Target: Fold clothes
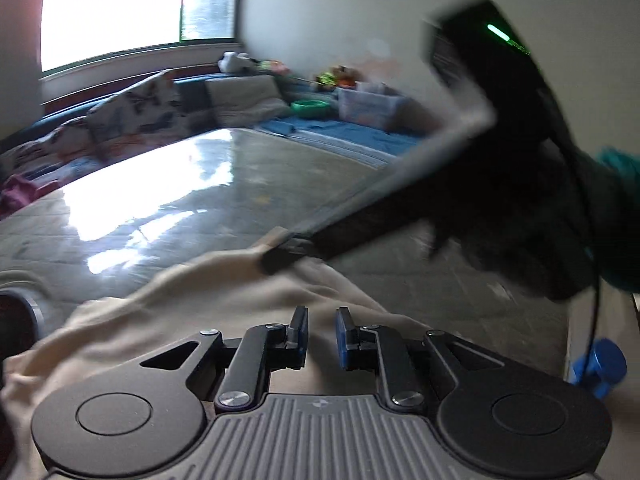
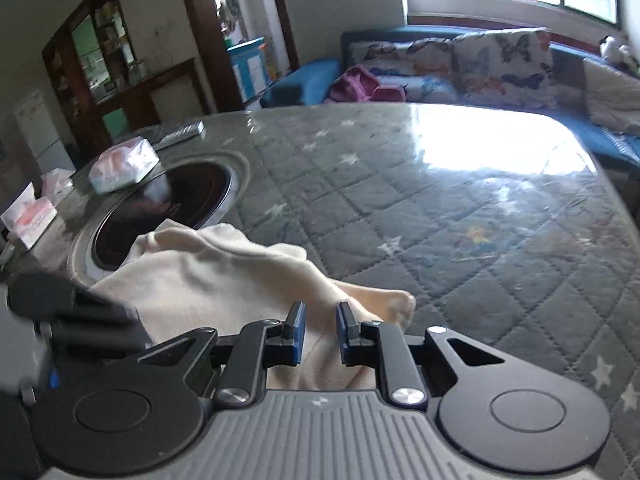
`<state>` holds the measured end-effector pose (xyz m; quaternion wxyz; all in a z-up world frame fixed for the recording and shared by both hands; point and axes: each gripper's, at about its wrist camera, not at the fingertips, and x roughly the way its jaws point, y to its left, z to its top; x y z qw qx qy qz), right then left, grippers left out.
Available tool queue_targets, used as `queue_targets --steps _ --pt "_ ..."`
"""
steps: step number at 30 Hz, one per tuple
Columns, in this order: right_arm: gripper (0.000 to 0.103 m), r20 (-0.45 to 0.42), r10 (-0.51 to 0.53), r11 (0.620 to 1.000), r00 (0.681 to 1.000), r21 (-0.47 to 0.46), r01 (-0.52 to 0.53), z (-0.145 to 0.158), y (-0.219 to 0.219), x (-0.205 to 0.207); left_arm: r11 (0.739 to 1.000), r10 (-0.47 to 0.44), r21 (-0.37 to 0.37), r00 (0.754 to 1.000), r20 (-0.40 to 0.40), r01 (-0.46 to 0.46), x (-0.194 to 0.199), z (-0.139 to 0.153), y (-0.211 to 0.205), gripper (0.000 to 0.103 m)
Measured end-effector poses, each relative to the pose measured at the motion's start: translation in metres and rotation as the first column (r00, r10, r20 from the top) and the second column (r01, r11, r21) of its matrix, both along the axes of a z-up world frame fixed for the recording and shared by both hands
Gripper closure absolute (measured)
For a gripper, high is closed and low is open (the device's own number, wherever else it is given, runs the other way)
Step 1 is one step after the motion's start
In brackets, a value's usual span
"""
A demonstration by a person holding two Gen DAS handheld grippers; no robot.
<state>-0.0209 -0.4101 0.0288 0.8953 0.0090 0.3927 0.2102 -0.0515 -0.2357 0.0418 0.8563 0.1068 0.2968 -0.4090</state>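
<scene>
A cream garment (image 2: 208, 276) lies bunched on the near part of the quilted tabletop (image 2: 440, 216), its far edge reaching the dark round inset (image 2: 168, 204). The left tongs (image 1: 322, 334) and right tongs (image 2: 321, 330) each hover over it, narrowly parted with cloth showing in the gap; whether either pinches it, I cannot tell. They seem placed to spread it flat.

Bench (image 2: 440, 208): glossy top over grey quilted star-print cover | round dark inset (image 2: 168, 208) at its left | cream garment (image 2: 224, 276) lying crumpled beside and over the inset | tissue packs (image 2: 120, 166) and remote (image 2: 180, 133) at far left
</scene>
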Motion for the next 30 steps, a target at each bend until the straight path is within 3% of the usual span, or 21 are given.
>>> queue_targets --steps 8,15,18,21,24,30 --pt "0.088 -0.040 0.020 1.000 0.999 -0.013 -0.021 -0.013 0.002 0.008 0.997 -0.076 -0.023 0.997 0.026 0.077 -0.021 -0.008 -0.013 0.087" --pt "0.088 -0.032 0.003 1.000 0.999 -0.012 -0.004 -0.013 0.003 0.007 0.997 -0.053 -0.059 0.998 0.019 0.054 -0.024 -0.006 -0.004 0.085" --pt "0.087 -0.006 -0.002 1.000 1.000 -0.027 0.001 -0.009 0.006 0.002 0.997 -0.002 -0.075 0.999 0.035 0.004 -0.026 0.002 0.020 0.085" --pt "0.086 0.041 -0.003 0.999 0.999 -0.047 0.005 -0.001 0.012 -0.006 0.989 0.114 -0.100 0.993 0.040 -0.109 -0.022 0.010 0.059 0.085" --pt "0.086 0.089 0.036 0.997 0.995 -0.078 -0.029 0.007 0.026 -0.017 0.960 0.265 -0.108 0.963 0.051 -0.259 -0.014 0.018 0.101 0.085" --pt "0.086 0.128 0.163 0.984 0.978 -0.099 -0.151 0.017 0.070 -0.036 0.867 0.492 -0.078 0.870 -0.025 -0.492 0.028 0.016 0.168 0.085"
